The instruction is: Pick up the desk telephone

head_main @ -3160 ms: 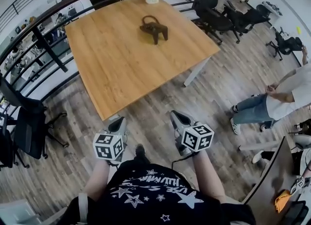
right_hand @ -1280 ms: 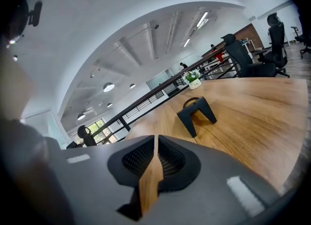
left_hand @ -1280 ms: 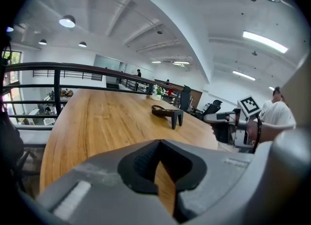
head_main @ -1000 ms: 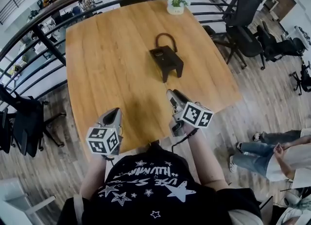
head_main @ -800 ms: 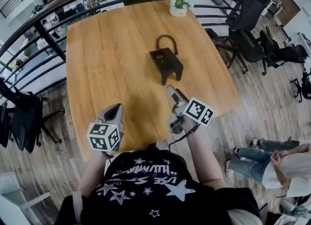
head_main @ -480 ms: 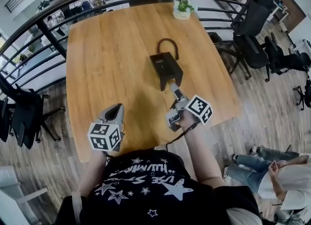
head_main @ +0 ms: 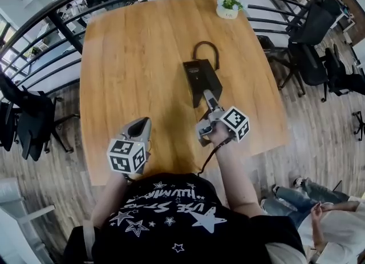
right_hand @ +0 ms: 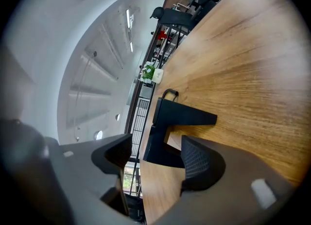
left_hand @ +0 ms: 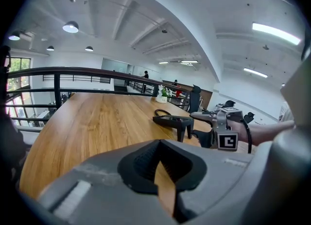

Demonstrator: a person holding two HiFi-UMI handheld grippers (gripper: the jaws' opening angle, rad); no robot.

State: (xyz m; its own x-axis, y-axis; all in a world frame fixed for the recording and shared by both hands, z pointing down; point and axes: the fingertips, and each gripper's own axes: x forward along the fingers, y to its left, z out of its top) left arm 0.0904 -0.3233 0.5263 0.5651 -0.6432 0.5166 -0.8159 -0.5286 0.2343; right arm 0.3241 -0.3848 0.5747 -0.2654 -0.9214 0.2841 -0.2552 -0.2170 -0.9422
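Note:
The black desk telephone [head_main: 201,79] stands on the wooden table [head_main: 131,69], its cord looping behind it [head_main: 206,48]. My right gripper [head_main: 210,98] is rolled onto its side just short of the phone's near end. Its jaws are opening. In the right gripper view the telephone [right_hand: 167,122] shows in the gap of the right gripper [right_hand: 154,152], and the pads do not touch it. My left gripper [head_main: 142,124] hovers over the table's near edge, well left of the phone, shut and empty [left_hand: 158,146]. In the left gripper view the telephone [left_hand: 175,120] has the right gripper [left_hand: 201,117] beside it.
A small potted plant [head_main: 228,3] sits at the table's far edge. A dark railing [head_main: 54,15] curves round the far and left sides. Office chairs stand to the right [head_main: 311,46] and left [head_main: 23,120]. A person [head_main: 336,223] is at bottom right.
I have come up to the table. The right gripper reached forward to the telephone's near end, rolled onto its side and its jaws spread. The left gripper moved a little forward.

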